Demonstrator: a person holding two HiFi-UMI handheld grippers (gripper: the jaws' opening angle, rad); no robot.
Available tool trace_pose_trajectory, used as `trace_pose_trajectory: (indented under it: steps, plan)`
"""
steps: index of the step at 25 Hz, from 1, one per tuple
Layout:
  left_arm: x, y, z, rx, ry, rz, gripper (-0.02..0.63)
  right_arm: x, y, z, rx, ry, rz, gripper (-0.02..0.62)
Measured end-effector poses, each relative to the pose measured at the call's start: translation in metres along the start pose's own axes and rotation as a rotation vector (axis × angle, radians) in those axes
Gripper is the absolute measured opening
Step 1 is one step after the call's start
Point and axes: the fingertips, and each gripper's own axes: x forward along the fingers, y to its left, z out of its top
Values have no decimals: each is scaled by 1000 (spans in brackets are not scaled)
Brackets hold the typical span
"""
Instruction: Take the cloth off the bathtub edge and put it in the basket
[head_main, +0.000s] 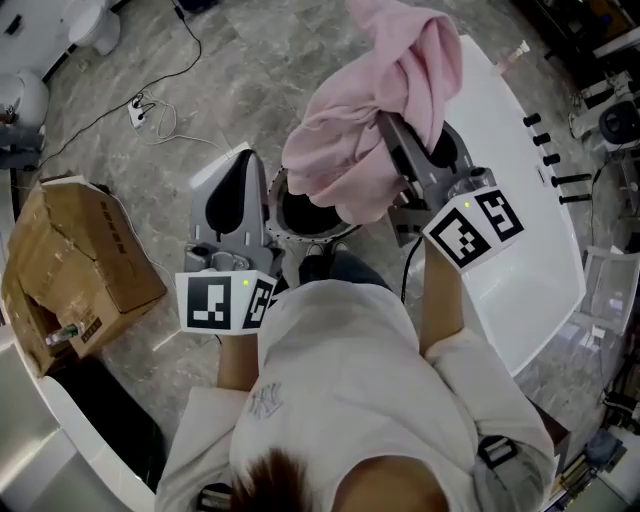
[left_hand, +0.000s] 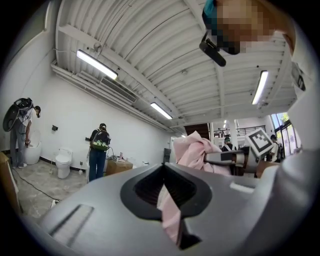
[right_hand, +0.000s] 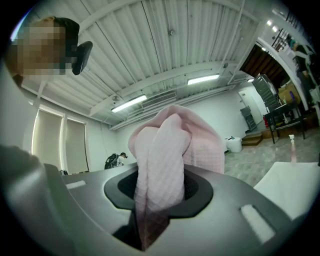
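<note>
Spotted a round basket (head_main: 305, 236) with a shiny rim dead centre of the head view. Looked dark inside with most of its mouth covered, so couldn't tell what was in it. Saw the pink cloth (head_main: 370, 120) bunched up right above it in the upper middle, held off the white bathtub (head_main: 510, 270) along the right side. Had the right hand-held gripper (right_hand: 160, 200) clamped on a thick quilted fold of that cloth, and the left hand-held gripper (left_hand: 169, 205) pinched shut on a thin strip of it. Also noticed an open cardboard box (head_main: 90, 260) at the left edge on the marble-look floor (head_main: 250, 70), with a small bottle-like thing (head_main: 62, 335) poking out at its lower end. Found printed lines on the box side, way too small to read. Only made out black-and-white square markers (head_main: 212, 302) on the gripper cubes, no words.
</note>
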Motion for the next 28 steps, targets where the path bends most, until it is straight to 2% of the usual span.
trace_pose_trajectory:
  steps: [10,28]
  plan:
    - [-10,2,2,-1,-7,73,48,13,24,-17,3,61,109,117]
    - [-11,6,-7,-3,29,111,48,16,8,-45,6,111,120,118]
